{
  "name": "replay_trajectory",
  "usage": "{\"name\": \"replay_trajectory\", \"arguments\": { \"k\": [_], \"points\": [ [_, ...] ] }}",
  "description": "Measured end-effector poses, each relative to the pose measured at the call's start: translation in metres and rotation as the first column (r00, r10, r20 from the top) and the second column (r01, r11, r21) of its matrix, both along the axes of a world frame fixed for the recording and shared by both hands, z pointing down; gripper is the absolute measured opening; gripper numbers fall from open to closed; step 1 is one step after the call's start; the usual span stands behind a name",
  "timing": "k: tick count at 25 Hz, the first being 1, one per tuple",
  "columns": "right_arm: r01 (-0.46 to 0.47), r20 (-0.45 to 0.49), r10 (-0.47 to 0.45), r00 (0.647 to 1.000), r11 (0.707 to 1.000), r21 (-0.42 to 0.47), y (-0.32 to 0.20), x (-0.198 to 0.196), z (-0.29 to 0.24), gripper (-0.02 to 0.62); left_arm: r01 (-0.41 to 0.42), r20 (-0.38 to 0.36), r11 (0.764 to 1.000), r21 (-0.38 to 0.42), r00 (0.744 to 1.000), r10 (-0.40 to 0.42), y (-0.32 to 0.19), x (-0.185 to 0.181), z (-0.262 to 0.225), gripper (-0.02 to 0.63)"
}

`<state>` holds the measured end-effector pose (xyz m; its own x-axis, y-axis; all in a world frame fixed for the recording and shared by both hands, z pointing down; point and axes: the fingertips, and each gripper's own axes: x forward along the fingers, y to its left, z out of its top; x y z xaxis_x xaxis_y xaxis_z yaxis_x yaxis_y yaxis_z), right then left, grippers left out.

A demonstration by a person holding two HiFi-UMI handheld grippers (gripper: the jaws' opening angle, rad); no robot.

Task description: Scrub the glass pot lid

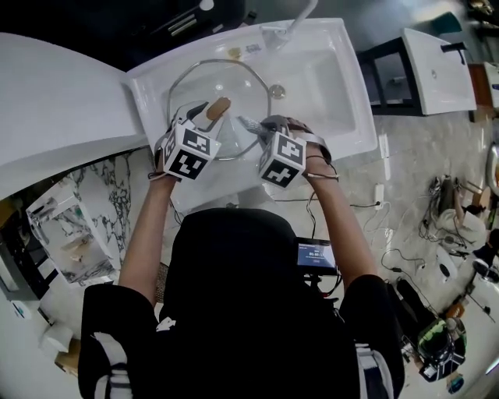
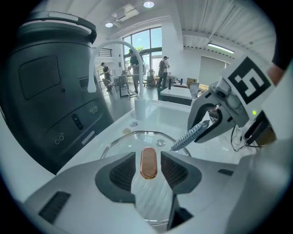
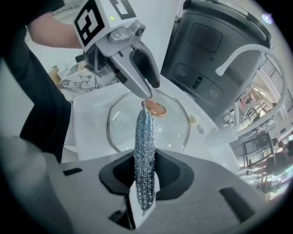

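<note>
The round glass pot lid (image 1: 226, 78) sits in the white sink, its metal rim showing all round. My left gripper (image 1: 204, 117) is shut on the lid's copper-brown knob (image 1: 218, 107); in the left gripper view the knob (image 2: 149, 162) stands upright between the dark pads. My right gripper (image 1: 257, 128) is shut on a glittery silver-blue scrubber (image 3: 145, 155). The scrubber sticks out forward, and its tip reaches the glass (image 3: 123, 123) right by the knob (image 3: 156, 109) and the left gripper (image 3: 145, 93). The left gripper view shows the scrubber (image 2: 187, 136) slanting down from the right gripper (image 2: 208, 121).
The white sink (image 1: 343, 86) has a faucet (image 1: 300, 19) at its far rim and a drain (image 1: 277, 91) beside the lid. A dark grey appliance (image 2: 50, 82) stands close on the left. A white counter (image 1: 54, 101) curves off left; cables and gear (image 1: 444, 226) lie on the floor at right.
</note>
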<state>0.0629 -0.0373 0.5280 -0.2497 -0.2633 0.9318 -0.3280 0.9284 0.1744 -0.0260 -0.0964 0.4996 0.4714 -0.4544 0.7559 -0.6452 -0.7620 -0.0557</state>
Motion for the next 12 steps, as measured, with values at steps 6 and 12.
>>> {"name": "replay_trajectory", "arguments": {
  "k": [6, 12],
  "points": [
    [-0.122, 0.111, 0.110, 0.988, 0.987, 0.105, -0.018, -0.009, -0.050, 0.074, -0.005, -0.074, 0.999, 0.052, 0.997, 0.009, 0.002, -0.002, -0.039, 0.126],
    [-0.265, 0.276, 0.205, 0.939, 0.943, 0.200, -0.032, -0.030, -0.104, 0.074, -0.008, -0.140, 0.988, 0.153, 0.990, 0.030, 0.003, -0.005, -0.086, 0.071]
  ]
}}
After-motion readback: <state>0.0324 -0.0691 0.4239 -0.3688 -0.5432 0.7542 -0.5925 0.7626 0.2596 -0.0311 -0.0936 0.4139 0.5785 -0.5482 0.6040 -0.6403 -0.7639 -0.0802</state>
